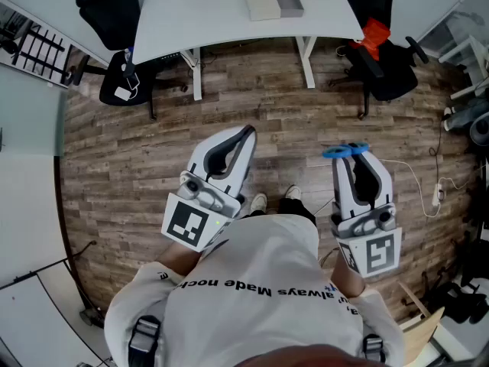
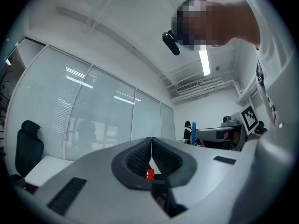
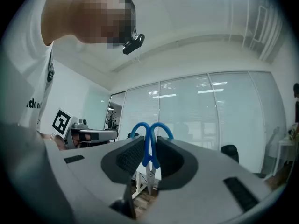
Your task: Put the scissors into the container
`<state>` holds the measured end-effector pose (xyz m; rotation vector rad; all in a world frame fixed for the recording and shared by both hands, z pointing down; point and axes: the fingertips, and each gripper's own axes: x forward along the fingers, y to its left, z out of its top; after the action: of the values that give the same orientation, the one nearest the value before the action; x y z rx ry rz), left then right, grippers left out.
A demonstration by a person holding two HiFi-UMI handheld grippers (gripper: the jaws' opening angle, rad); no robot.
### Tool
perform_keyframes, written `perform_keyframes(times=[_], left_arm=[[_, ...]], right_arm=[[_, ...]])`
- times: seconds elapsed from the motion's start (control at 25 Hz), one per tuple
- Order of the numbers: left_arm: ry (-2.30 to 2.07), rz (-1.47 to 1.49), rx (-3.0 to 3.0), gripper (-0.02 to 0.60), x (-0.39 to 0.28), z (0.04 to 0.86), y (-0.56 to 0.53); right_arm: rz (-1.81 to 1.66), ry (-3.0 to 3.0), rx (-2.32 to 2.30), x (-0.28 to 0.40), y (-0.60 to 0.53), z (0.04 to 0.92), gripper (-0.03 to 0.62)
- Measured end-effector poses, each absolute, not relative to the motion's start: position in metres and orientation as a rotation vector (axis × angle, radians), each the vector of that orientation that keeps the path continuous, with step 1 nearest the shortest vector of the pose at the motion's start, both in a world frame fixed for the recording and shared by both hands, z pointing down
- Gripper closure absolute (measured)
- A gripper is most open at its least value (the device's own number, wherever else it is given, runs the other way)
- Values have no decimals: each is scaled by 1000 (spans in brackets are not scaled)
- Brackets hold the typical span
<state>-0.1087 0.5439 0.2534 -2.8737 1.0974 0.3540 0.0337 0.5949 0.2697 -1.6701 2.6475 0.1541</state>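
Head view: a person (image 1: 252, 297) in a white shirt with black lettering is standing on a wood-plank floor (image 1: 122, 159), gripping a tool in each hand. The right hand-held gripper (image 1: 356, 157), a smooth white shell with black padded jaws, is pinching the scissors (image 1: 345, 151) by their blue plastic handles. It is holding them over the floor, well apart from the curved white surface (image 1: 206, 14) ahead. A flat rectangular box (image 1: 273, 0) in beige and grey is lying on that surface, and black padded chairs (image 1: 111, 14) are standing at either end.

In the right gripper view, the scissors (image 3: 148, 148) are standing upright between the ribbed black pads. Their two rounded blue loops are rising above the jaws and their thin metal blades are pointing down toward the floorboards.

The left hand-held gripper (image 1: 246, 134) is tilting slightly upward beside the right one. In the left gripper view, this left hand-held gripper (image 2: 151, 141) is keeping its ribbed pads pressed together at the tips, with frosted glass wall panels (image 2: 107, 120) showing beyond them.
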Motion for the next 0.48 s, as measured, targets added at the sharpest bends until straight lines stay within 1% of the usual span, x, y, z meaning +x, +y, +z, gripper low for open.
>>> perform_keyframes(times=[0.2,0.48], left_arm=[[1104,387,-2861,561,-140,242,559],[1079,405,-2863,561,-159,239,566]], right_arm=[[168,2664,-1665,-1,608,261,503],[177,2648,-1676,-22,614,255,502]])
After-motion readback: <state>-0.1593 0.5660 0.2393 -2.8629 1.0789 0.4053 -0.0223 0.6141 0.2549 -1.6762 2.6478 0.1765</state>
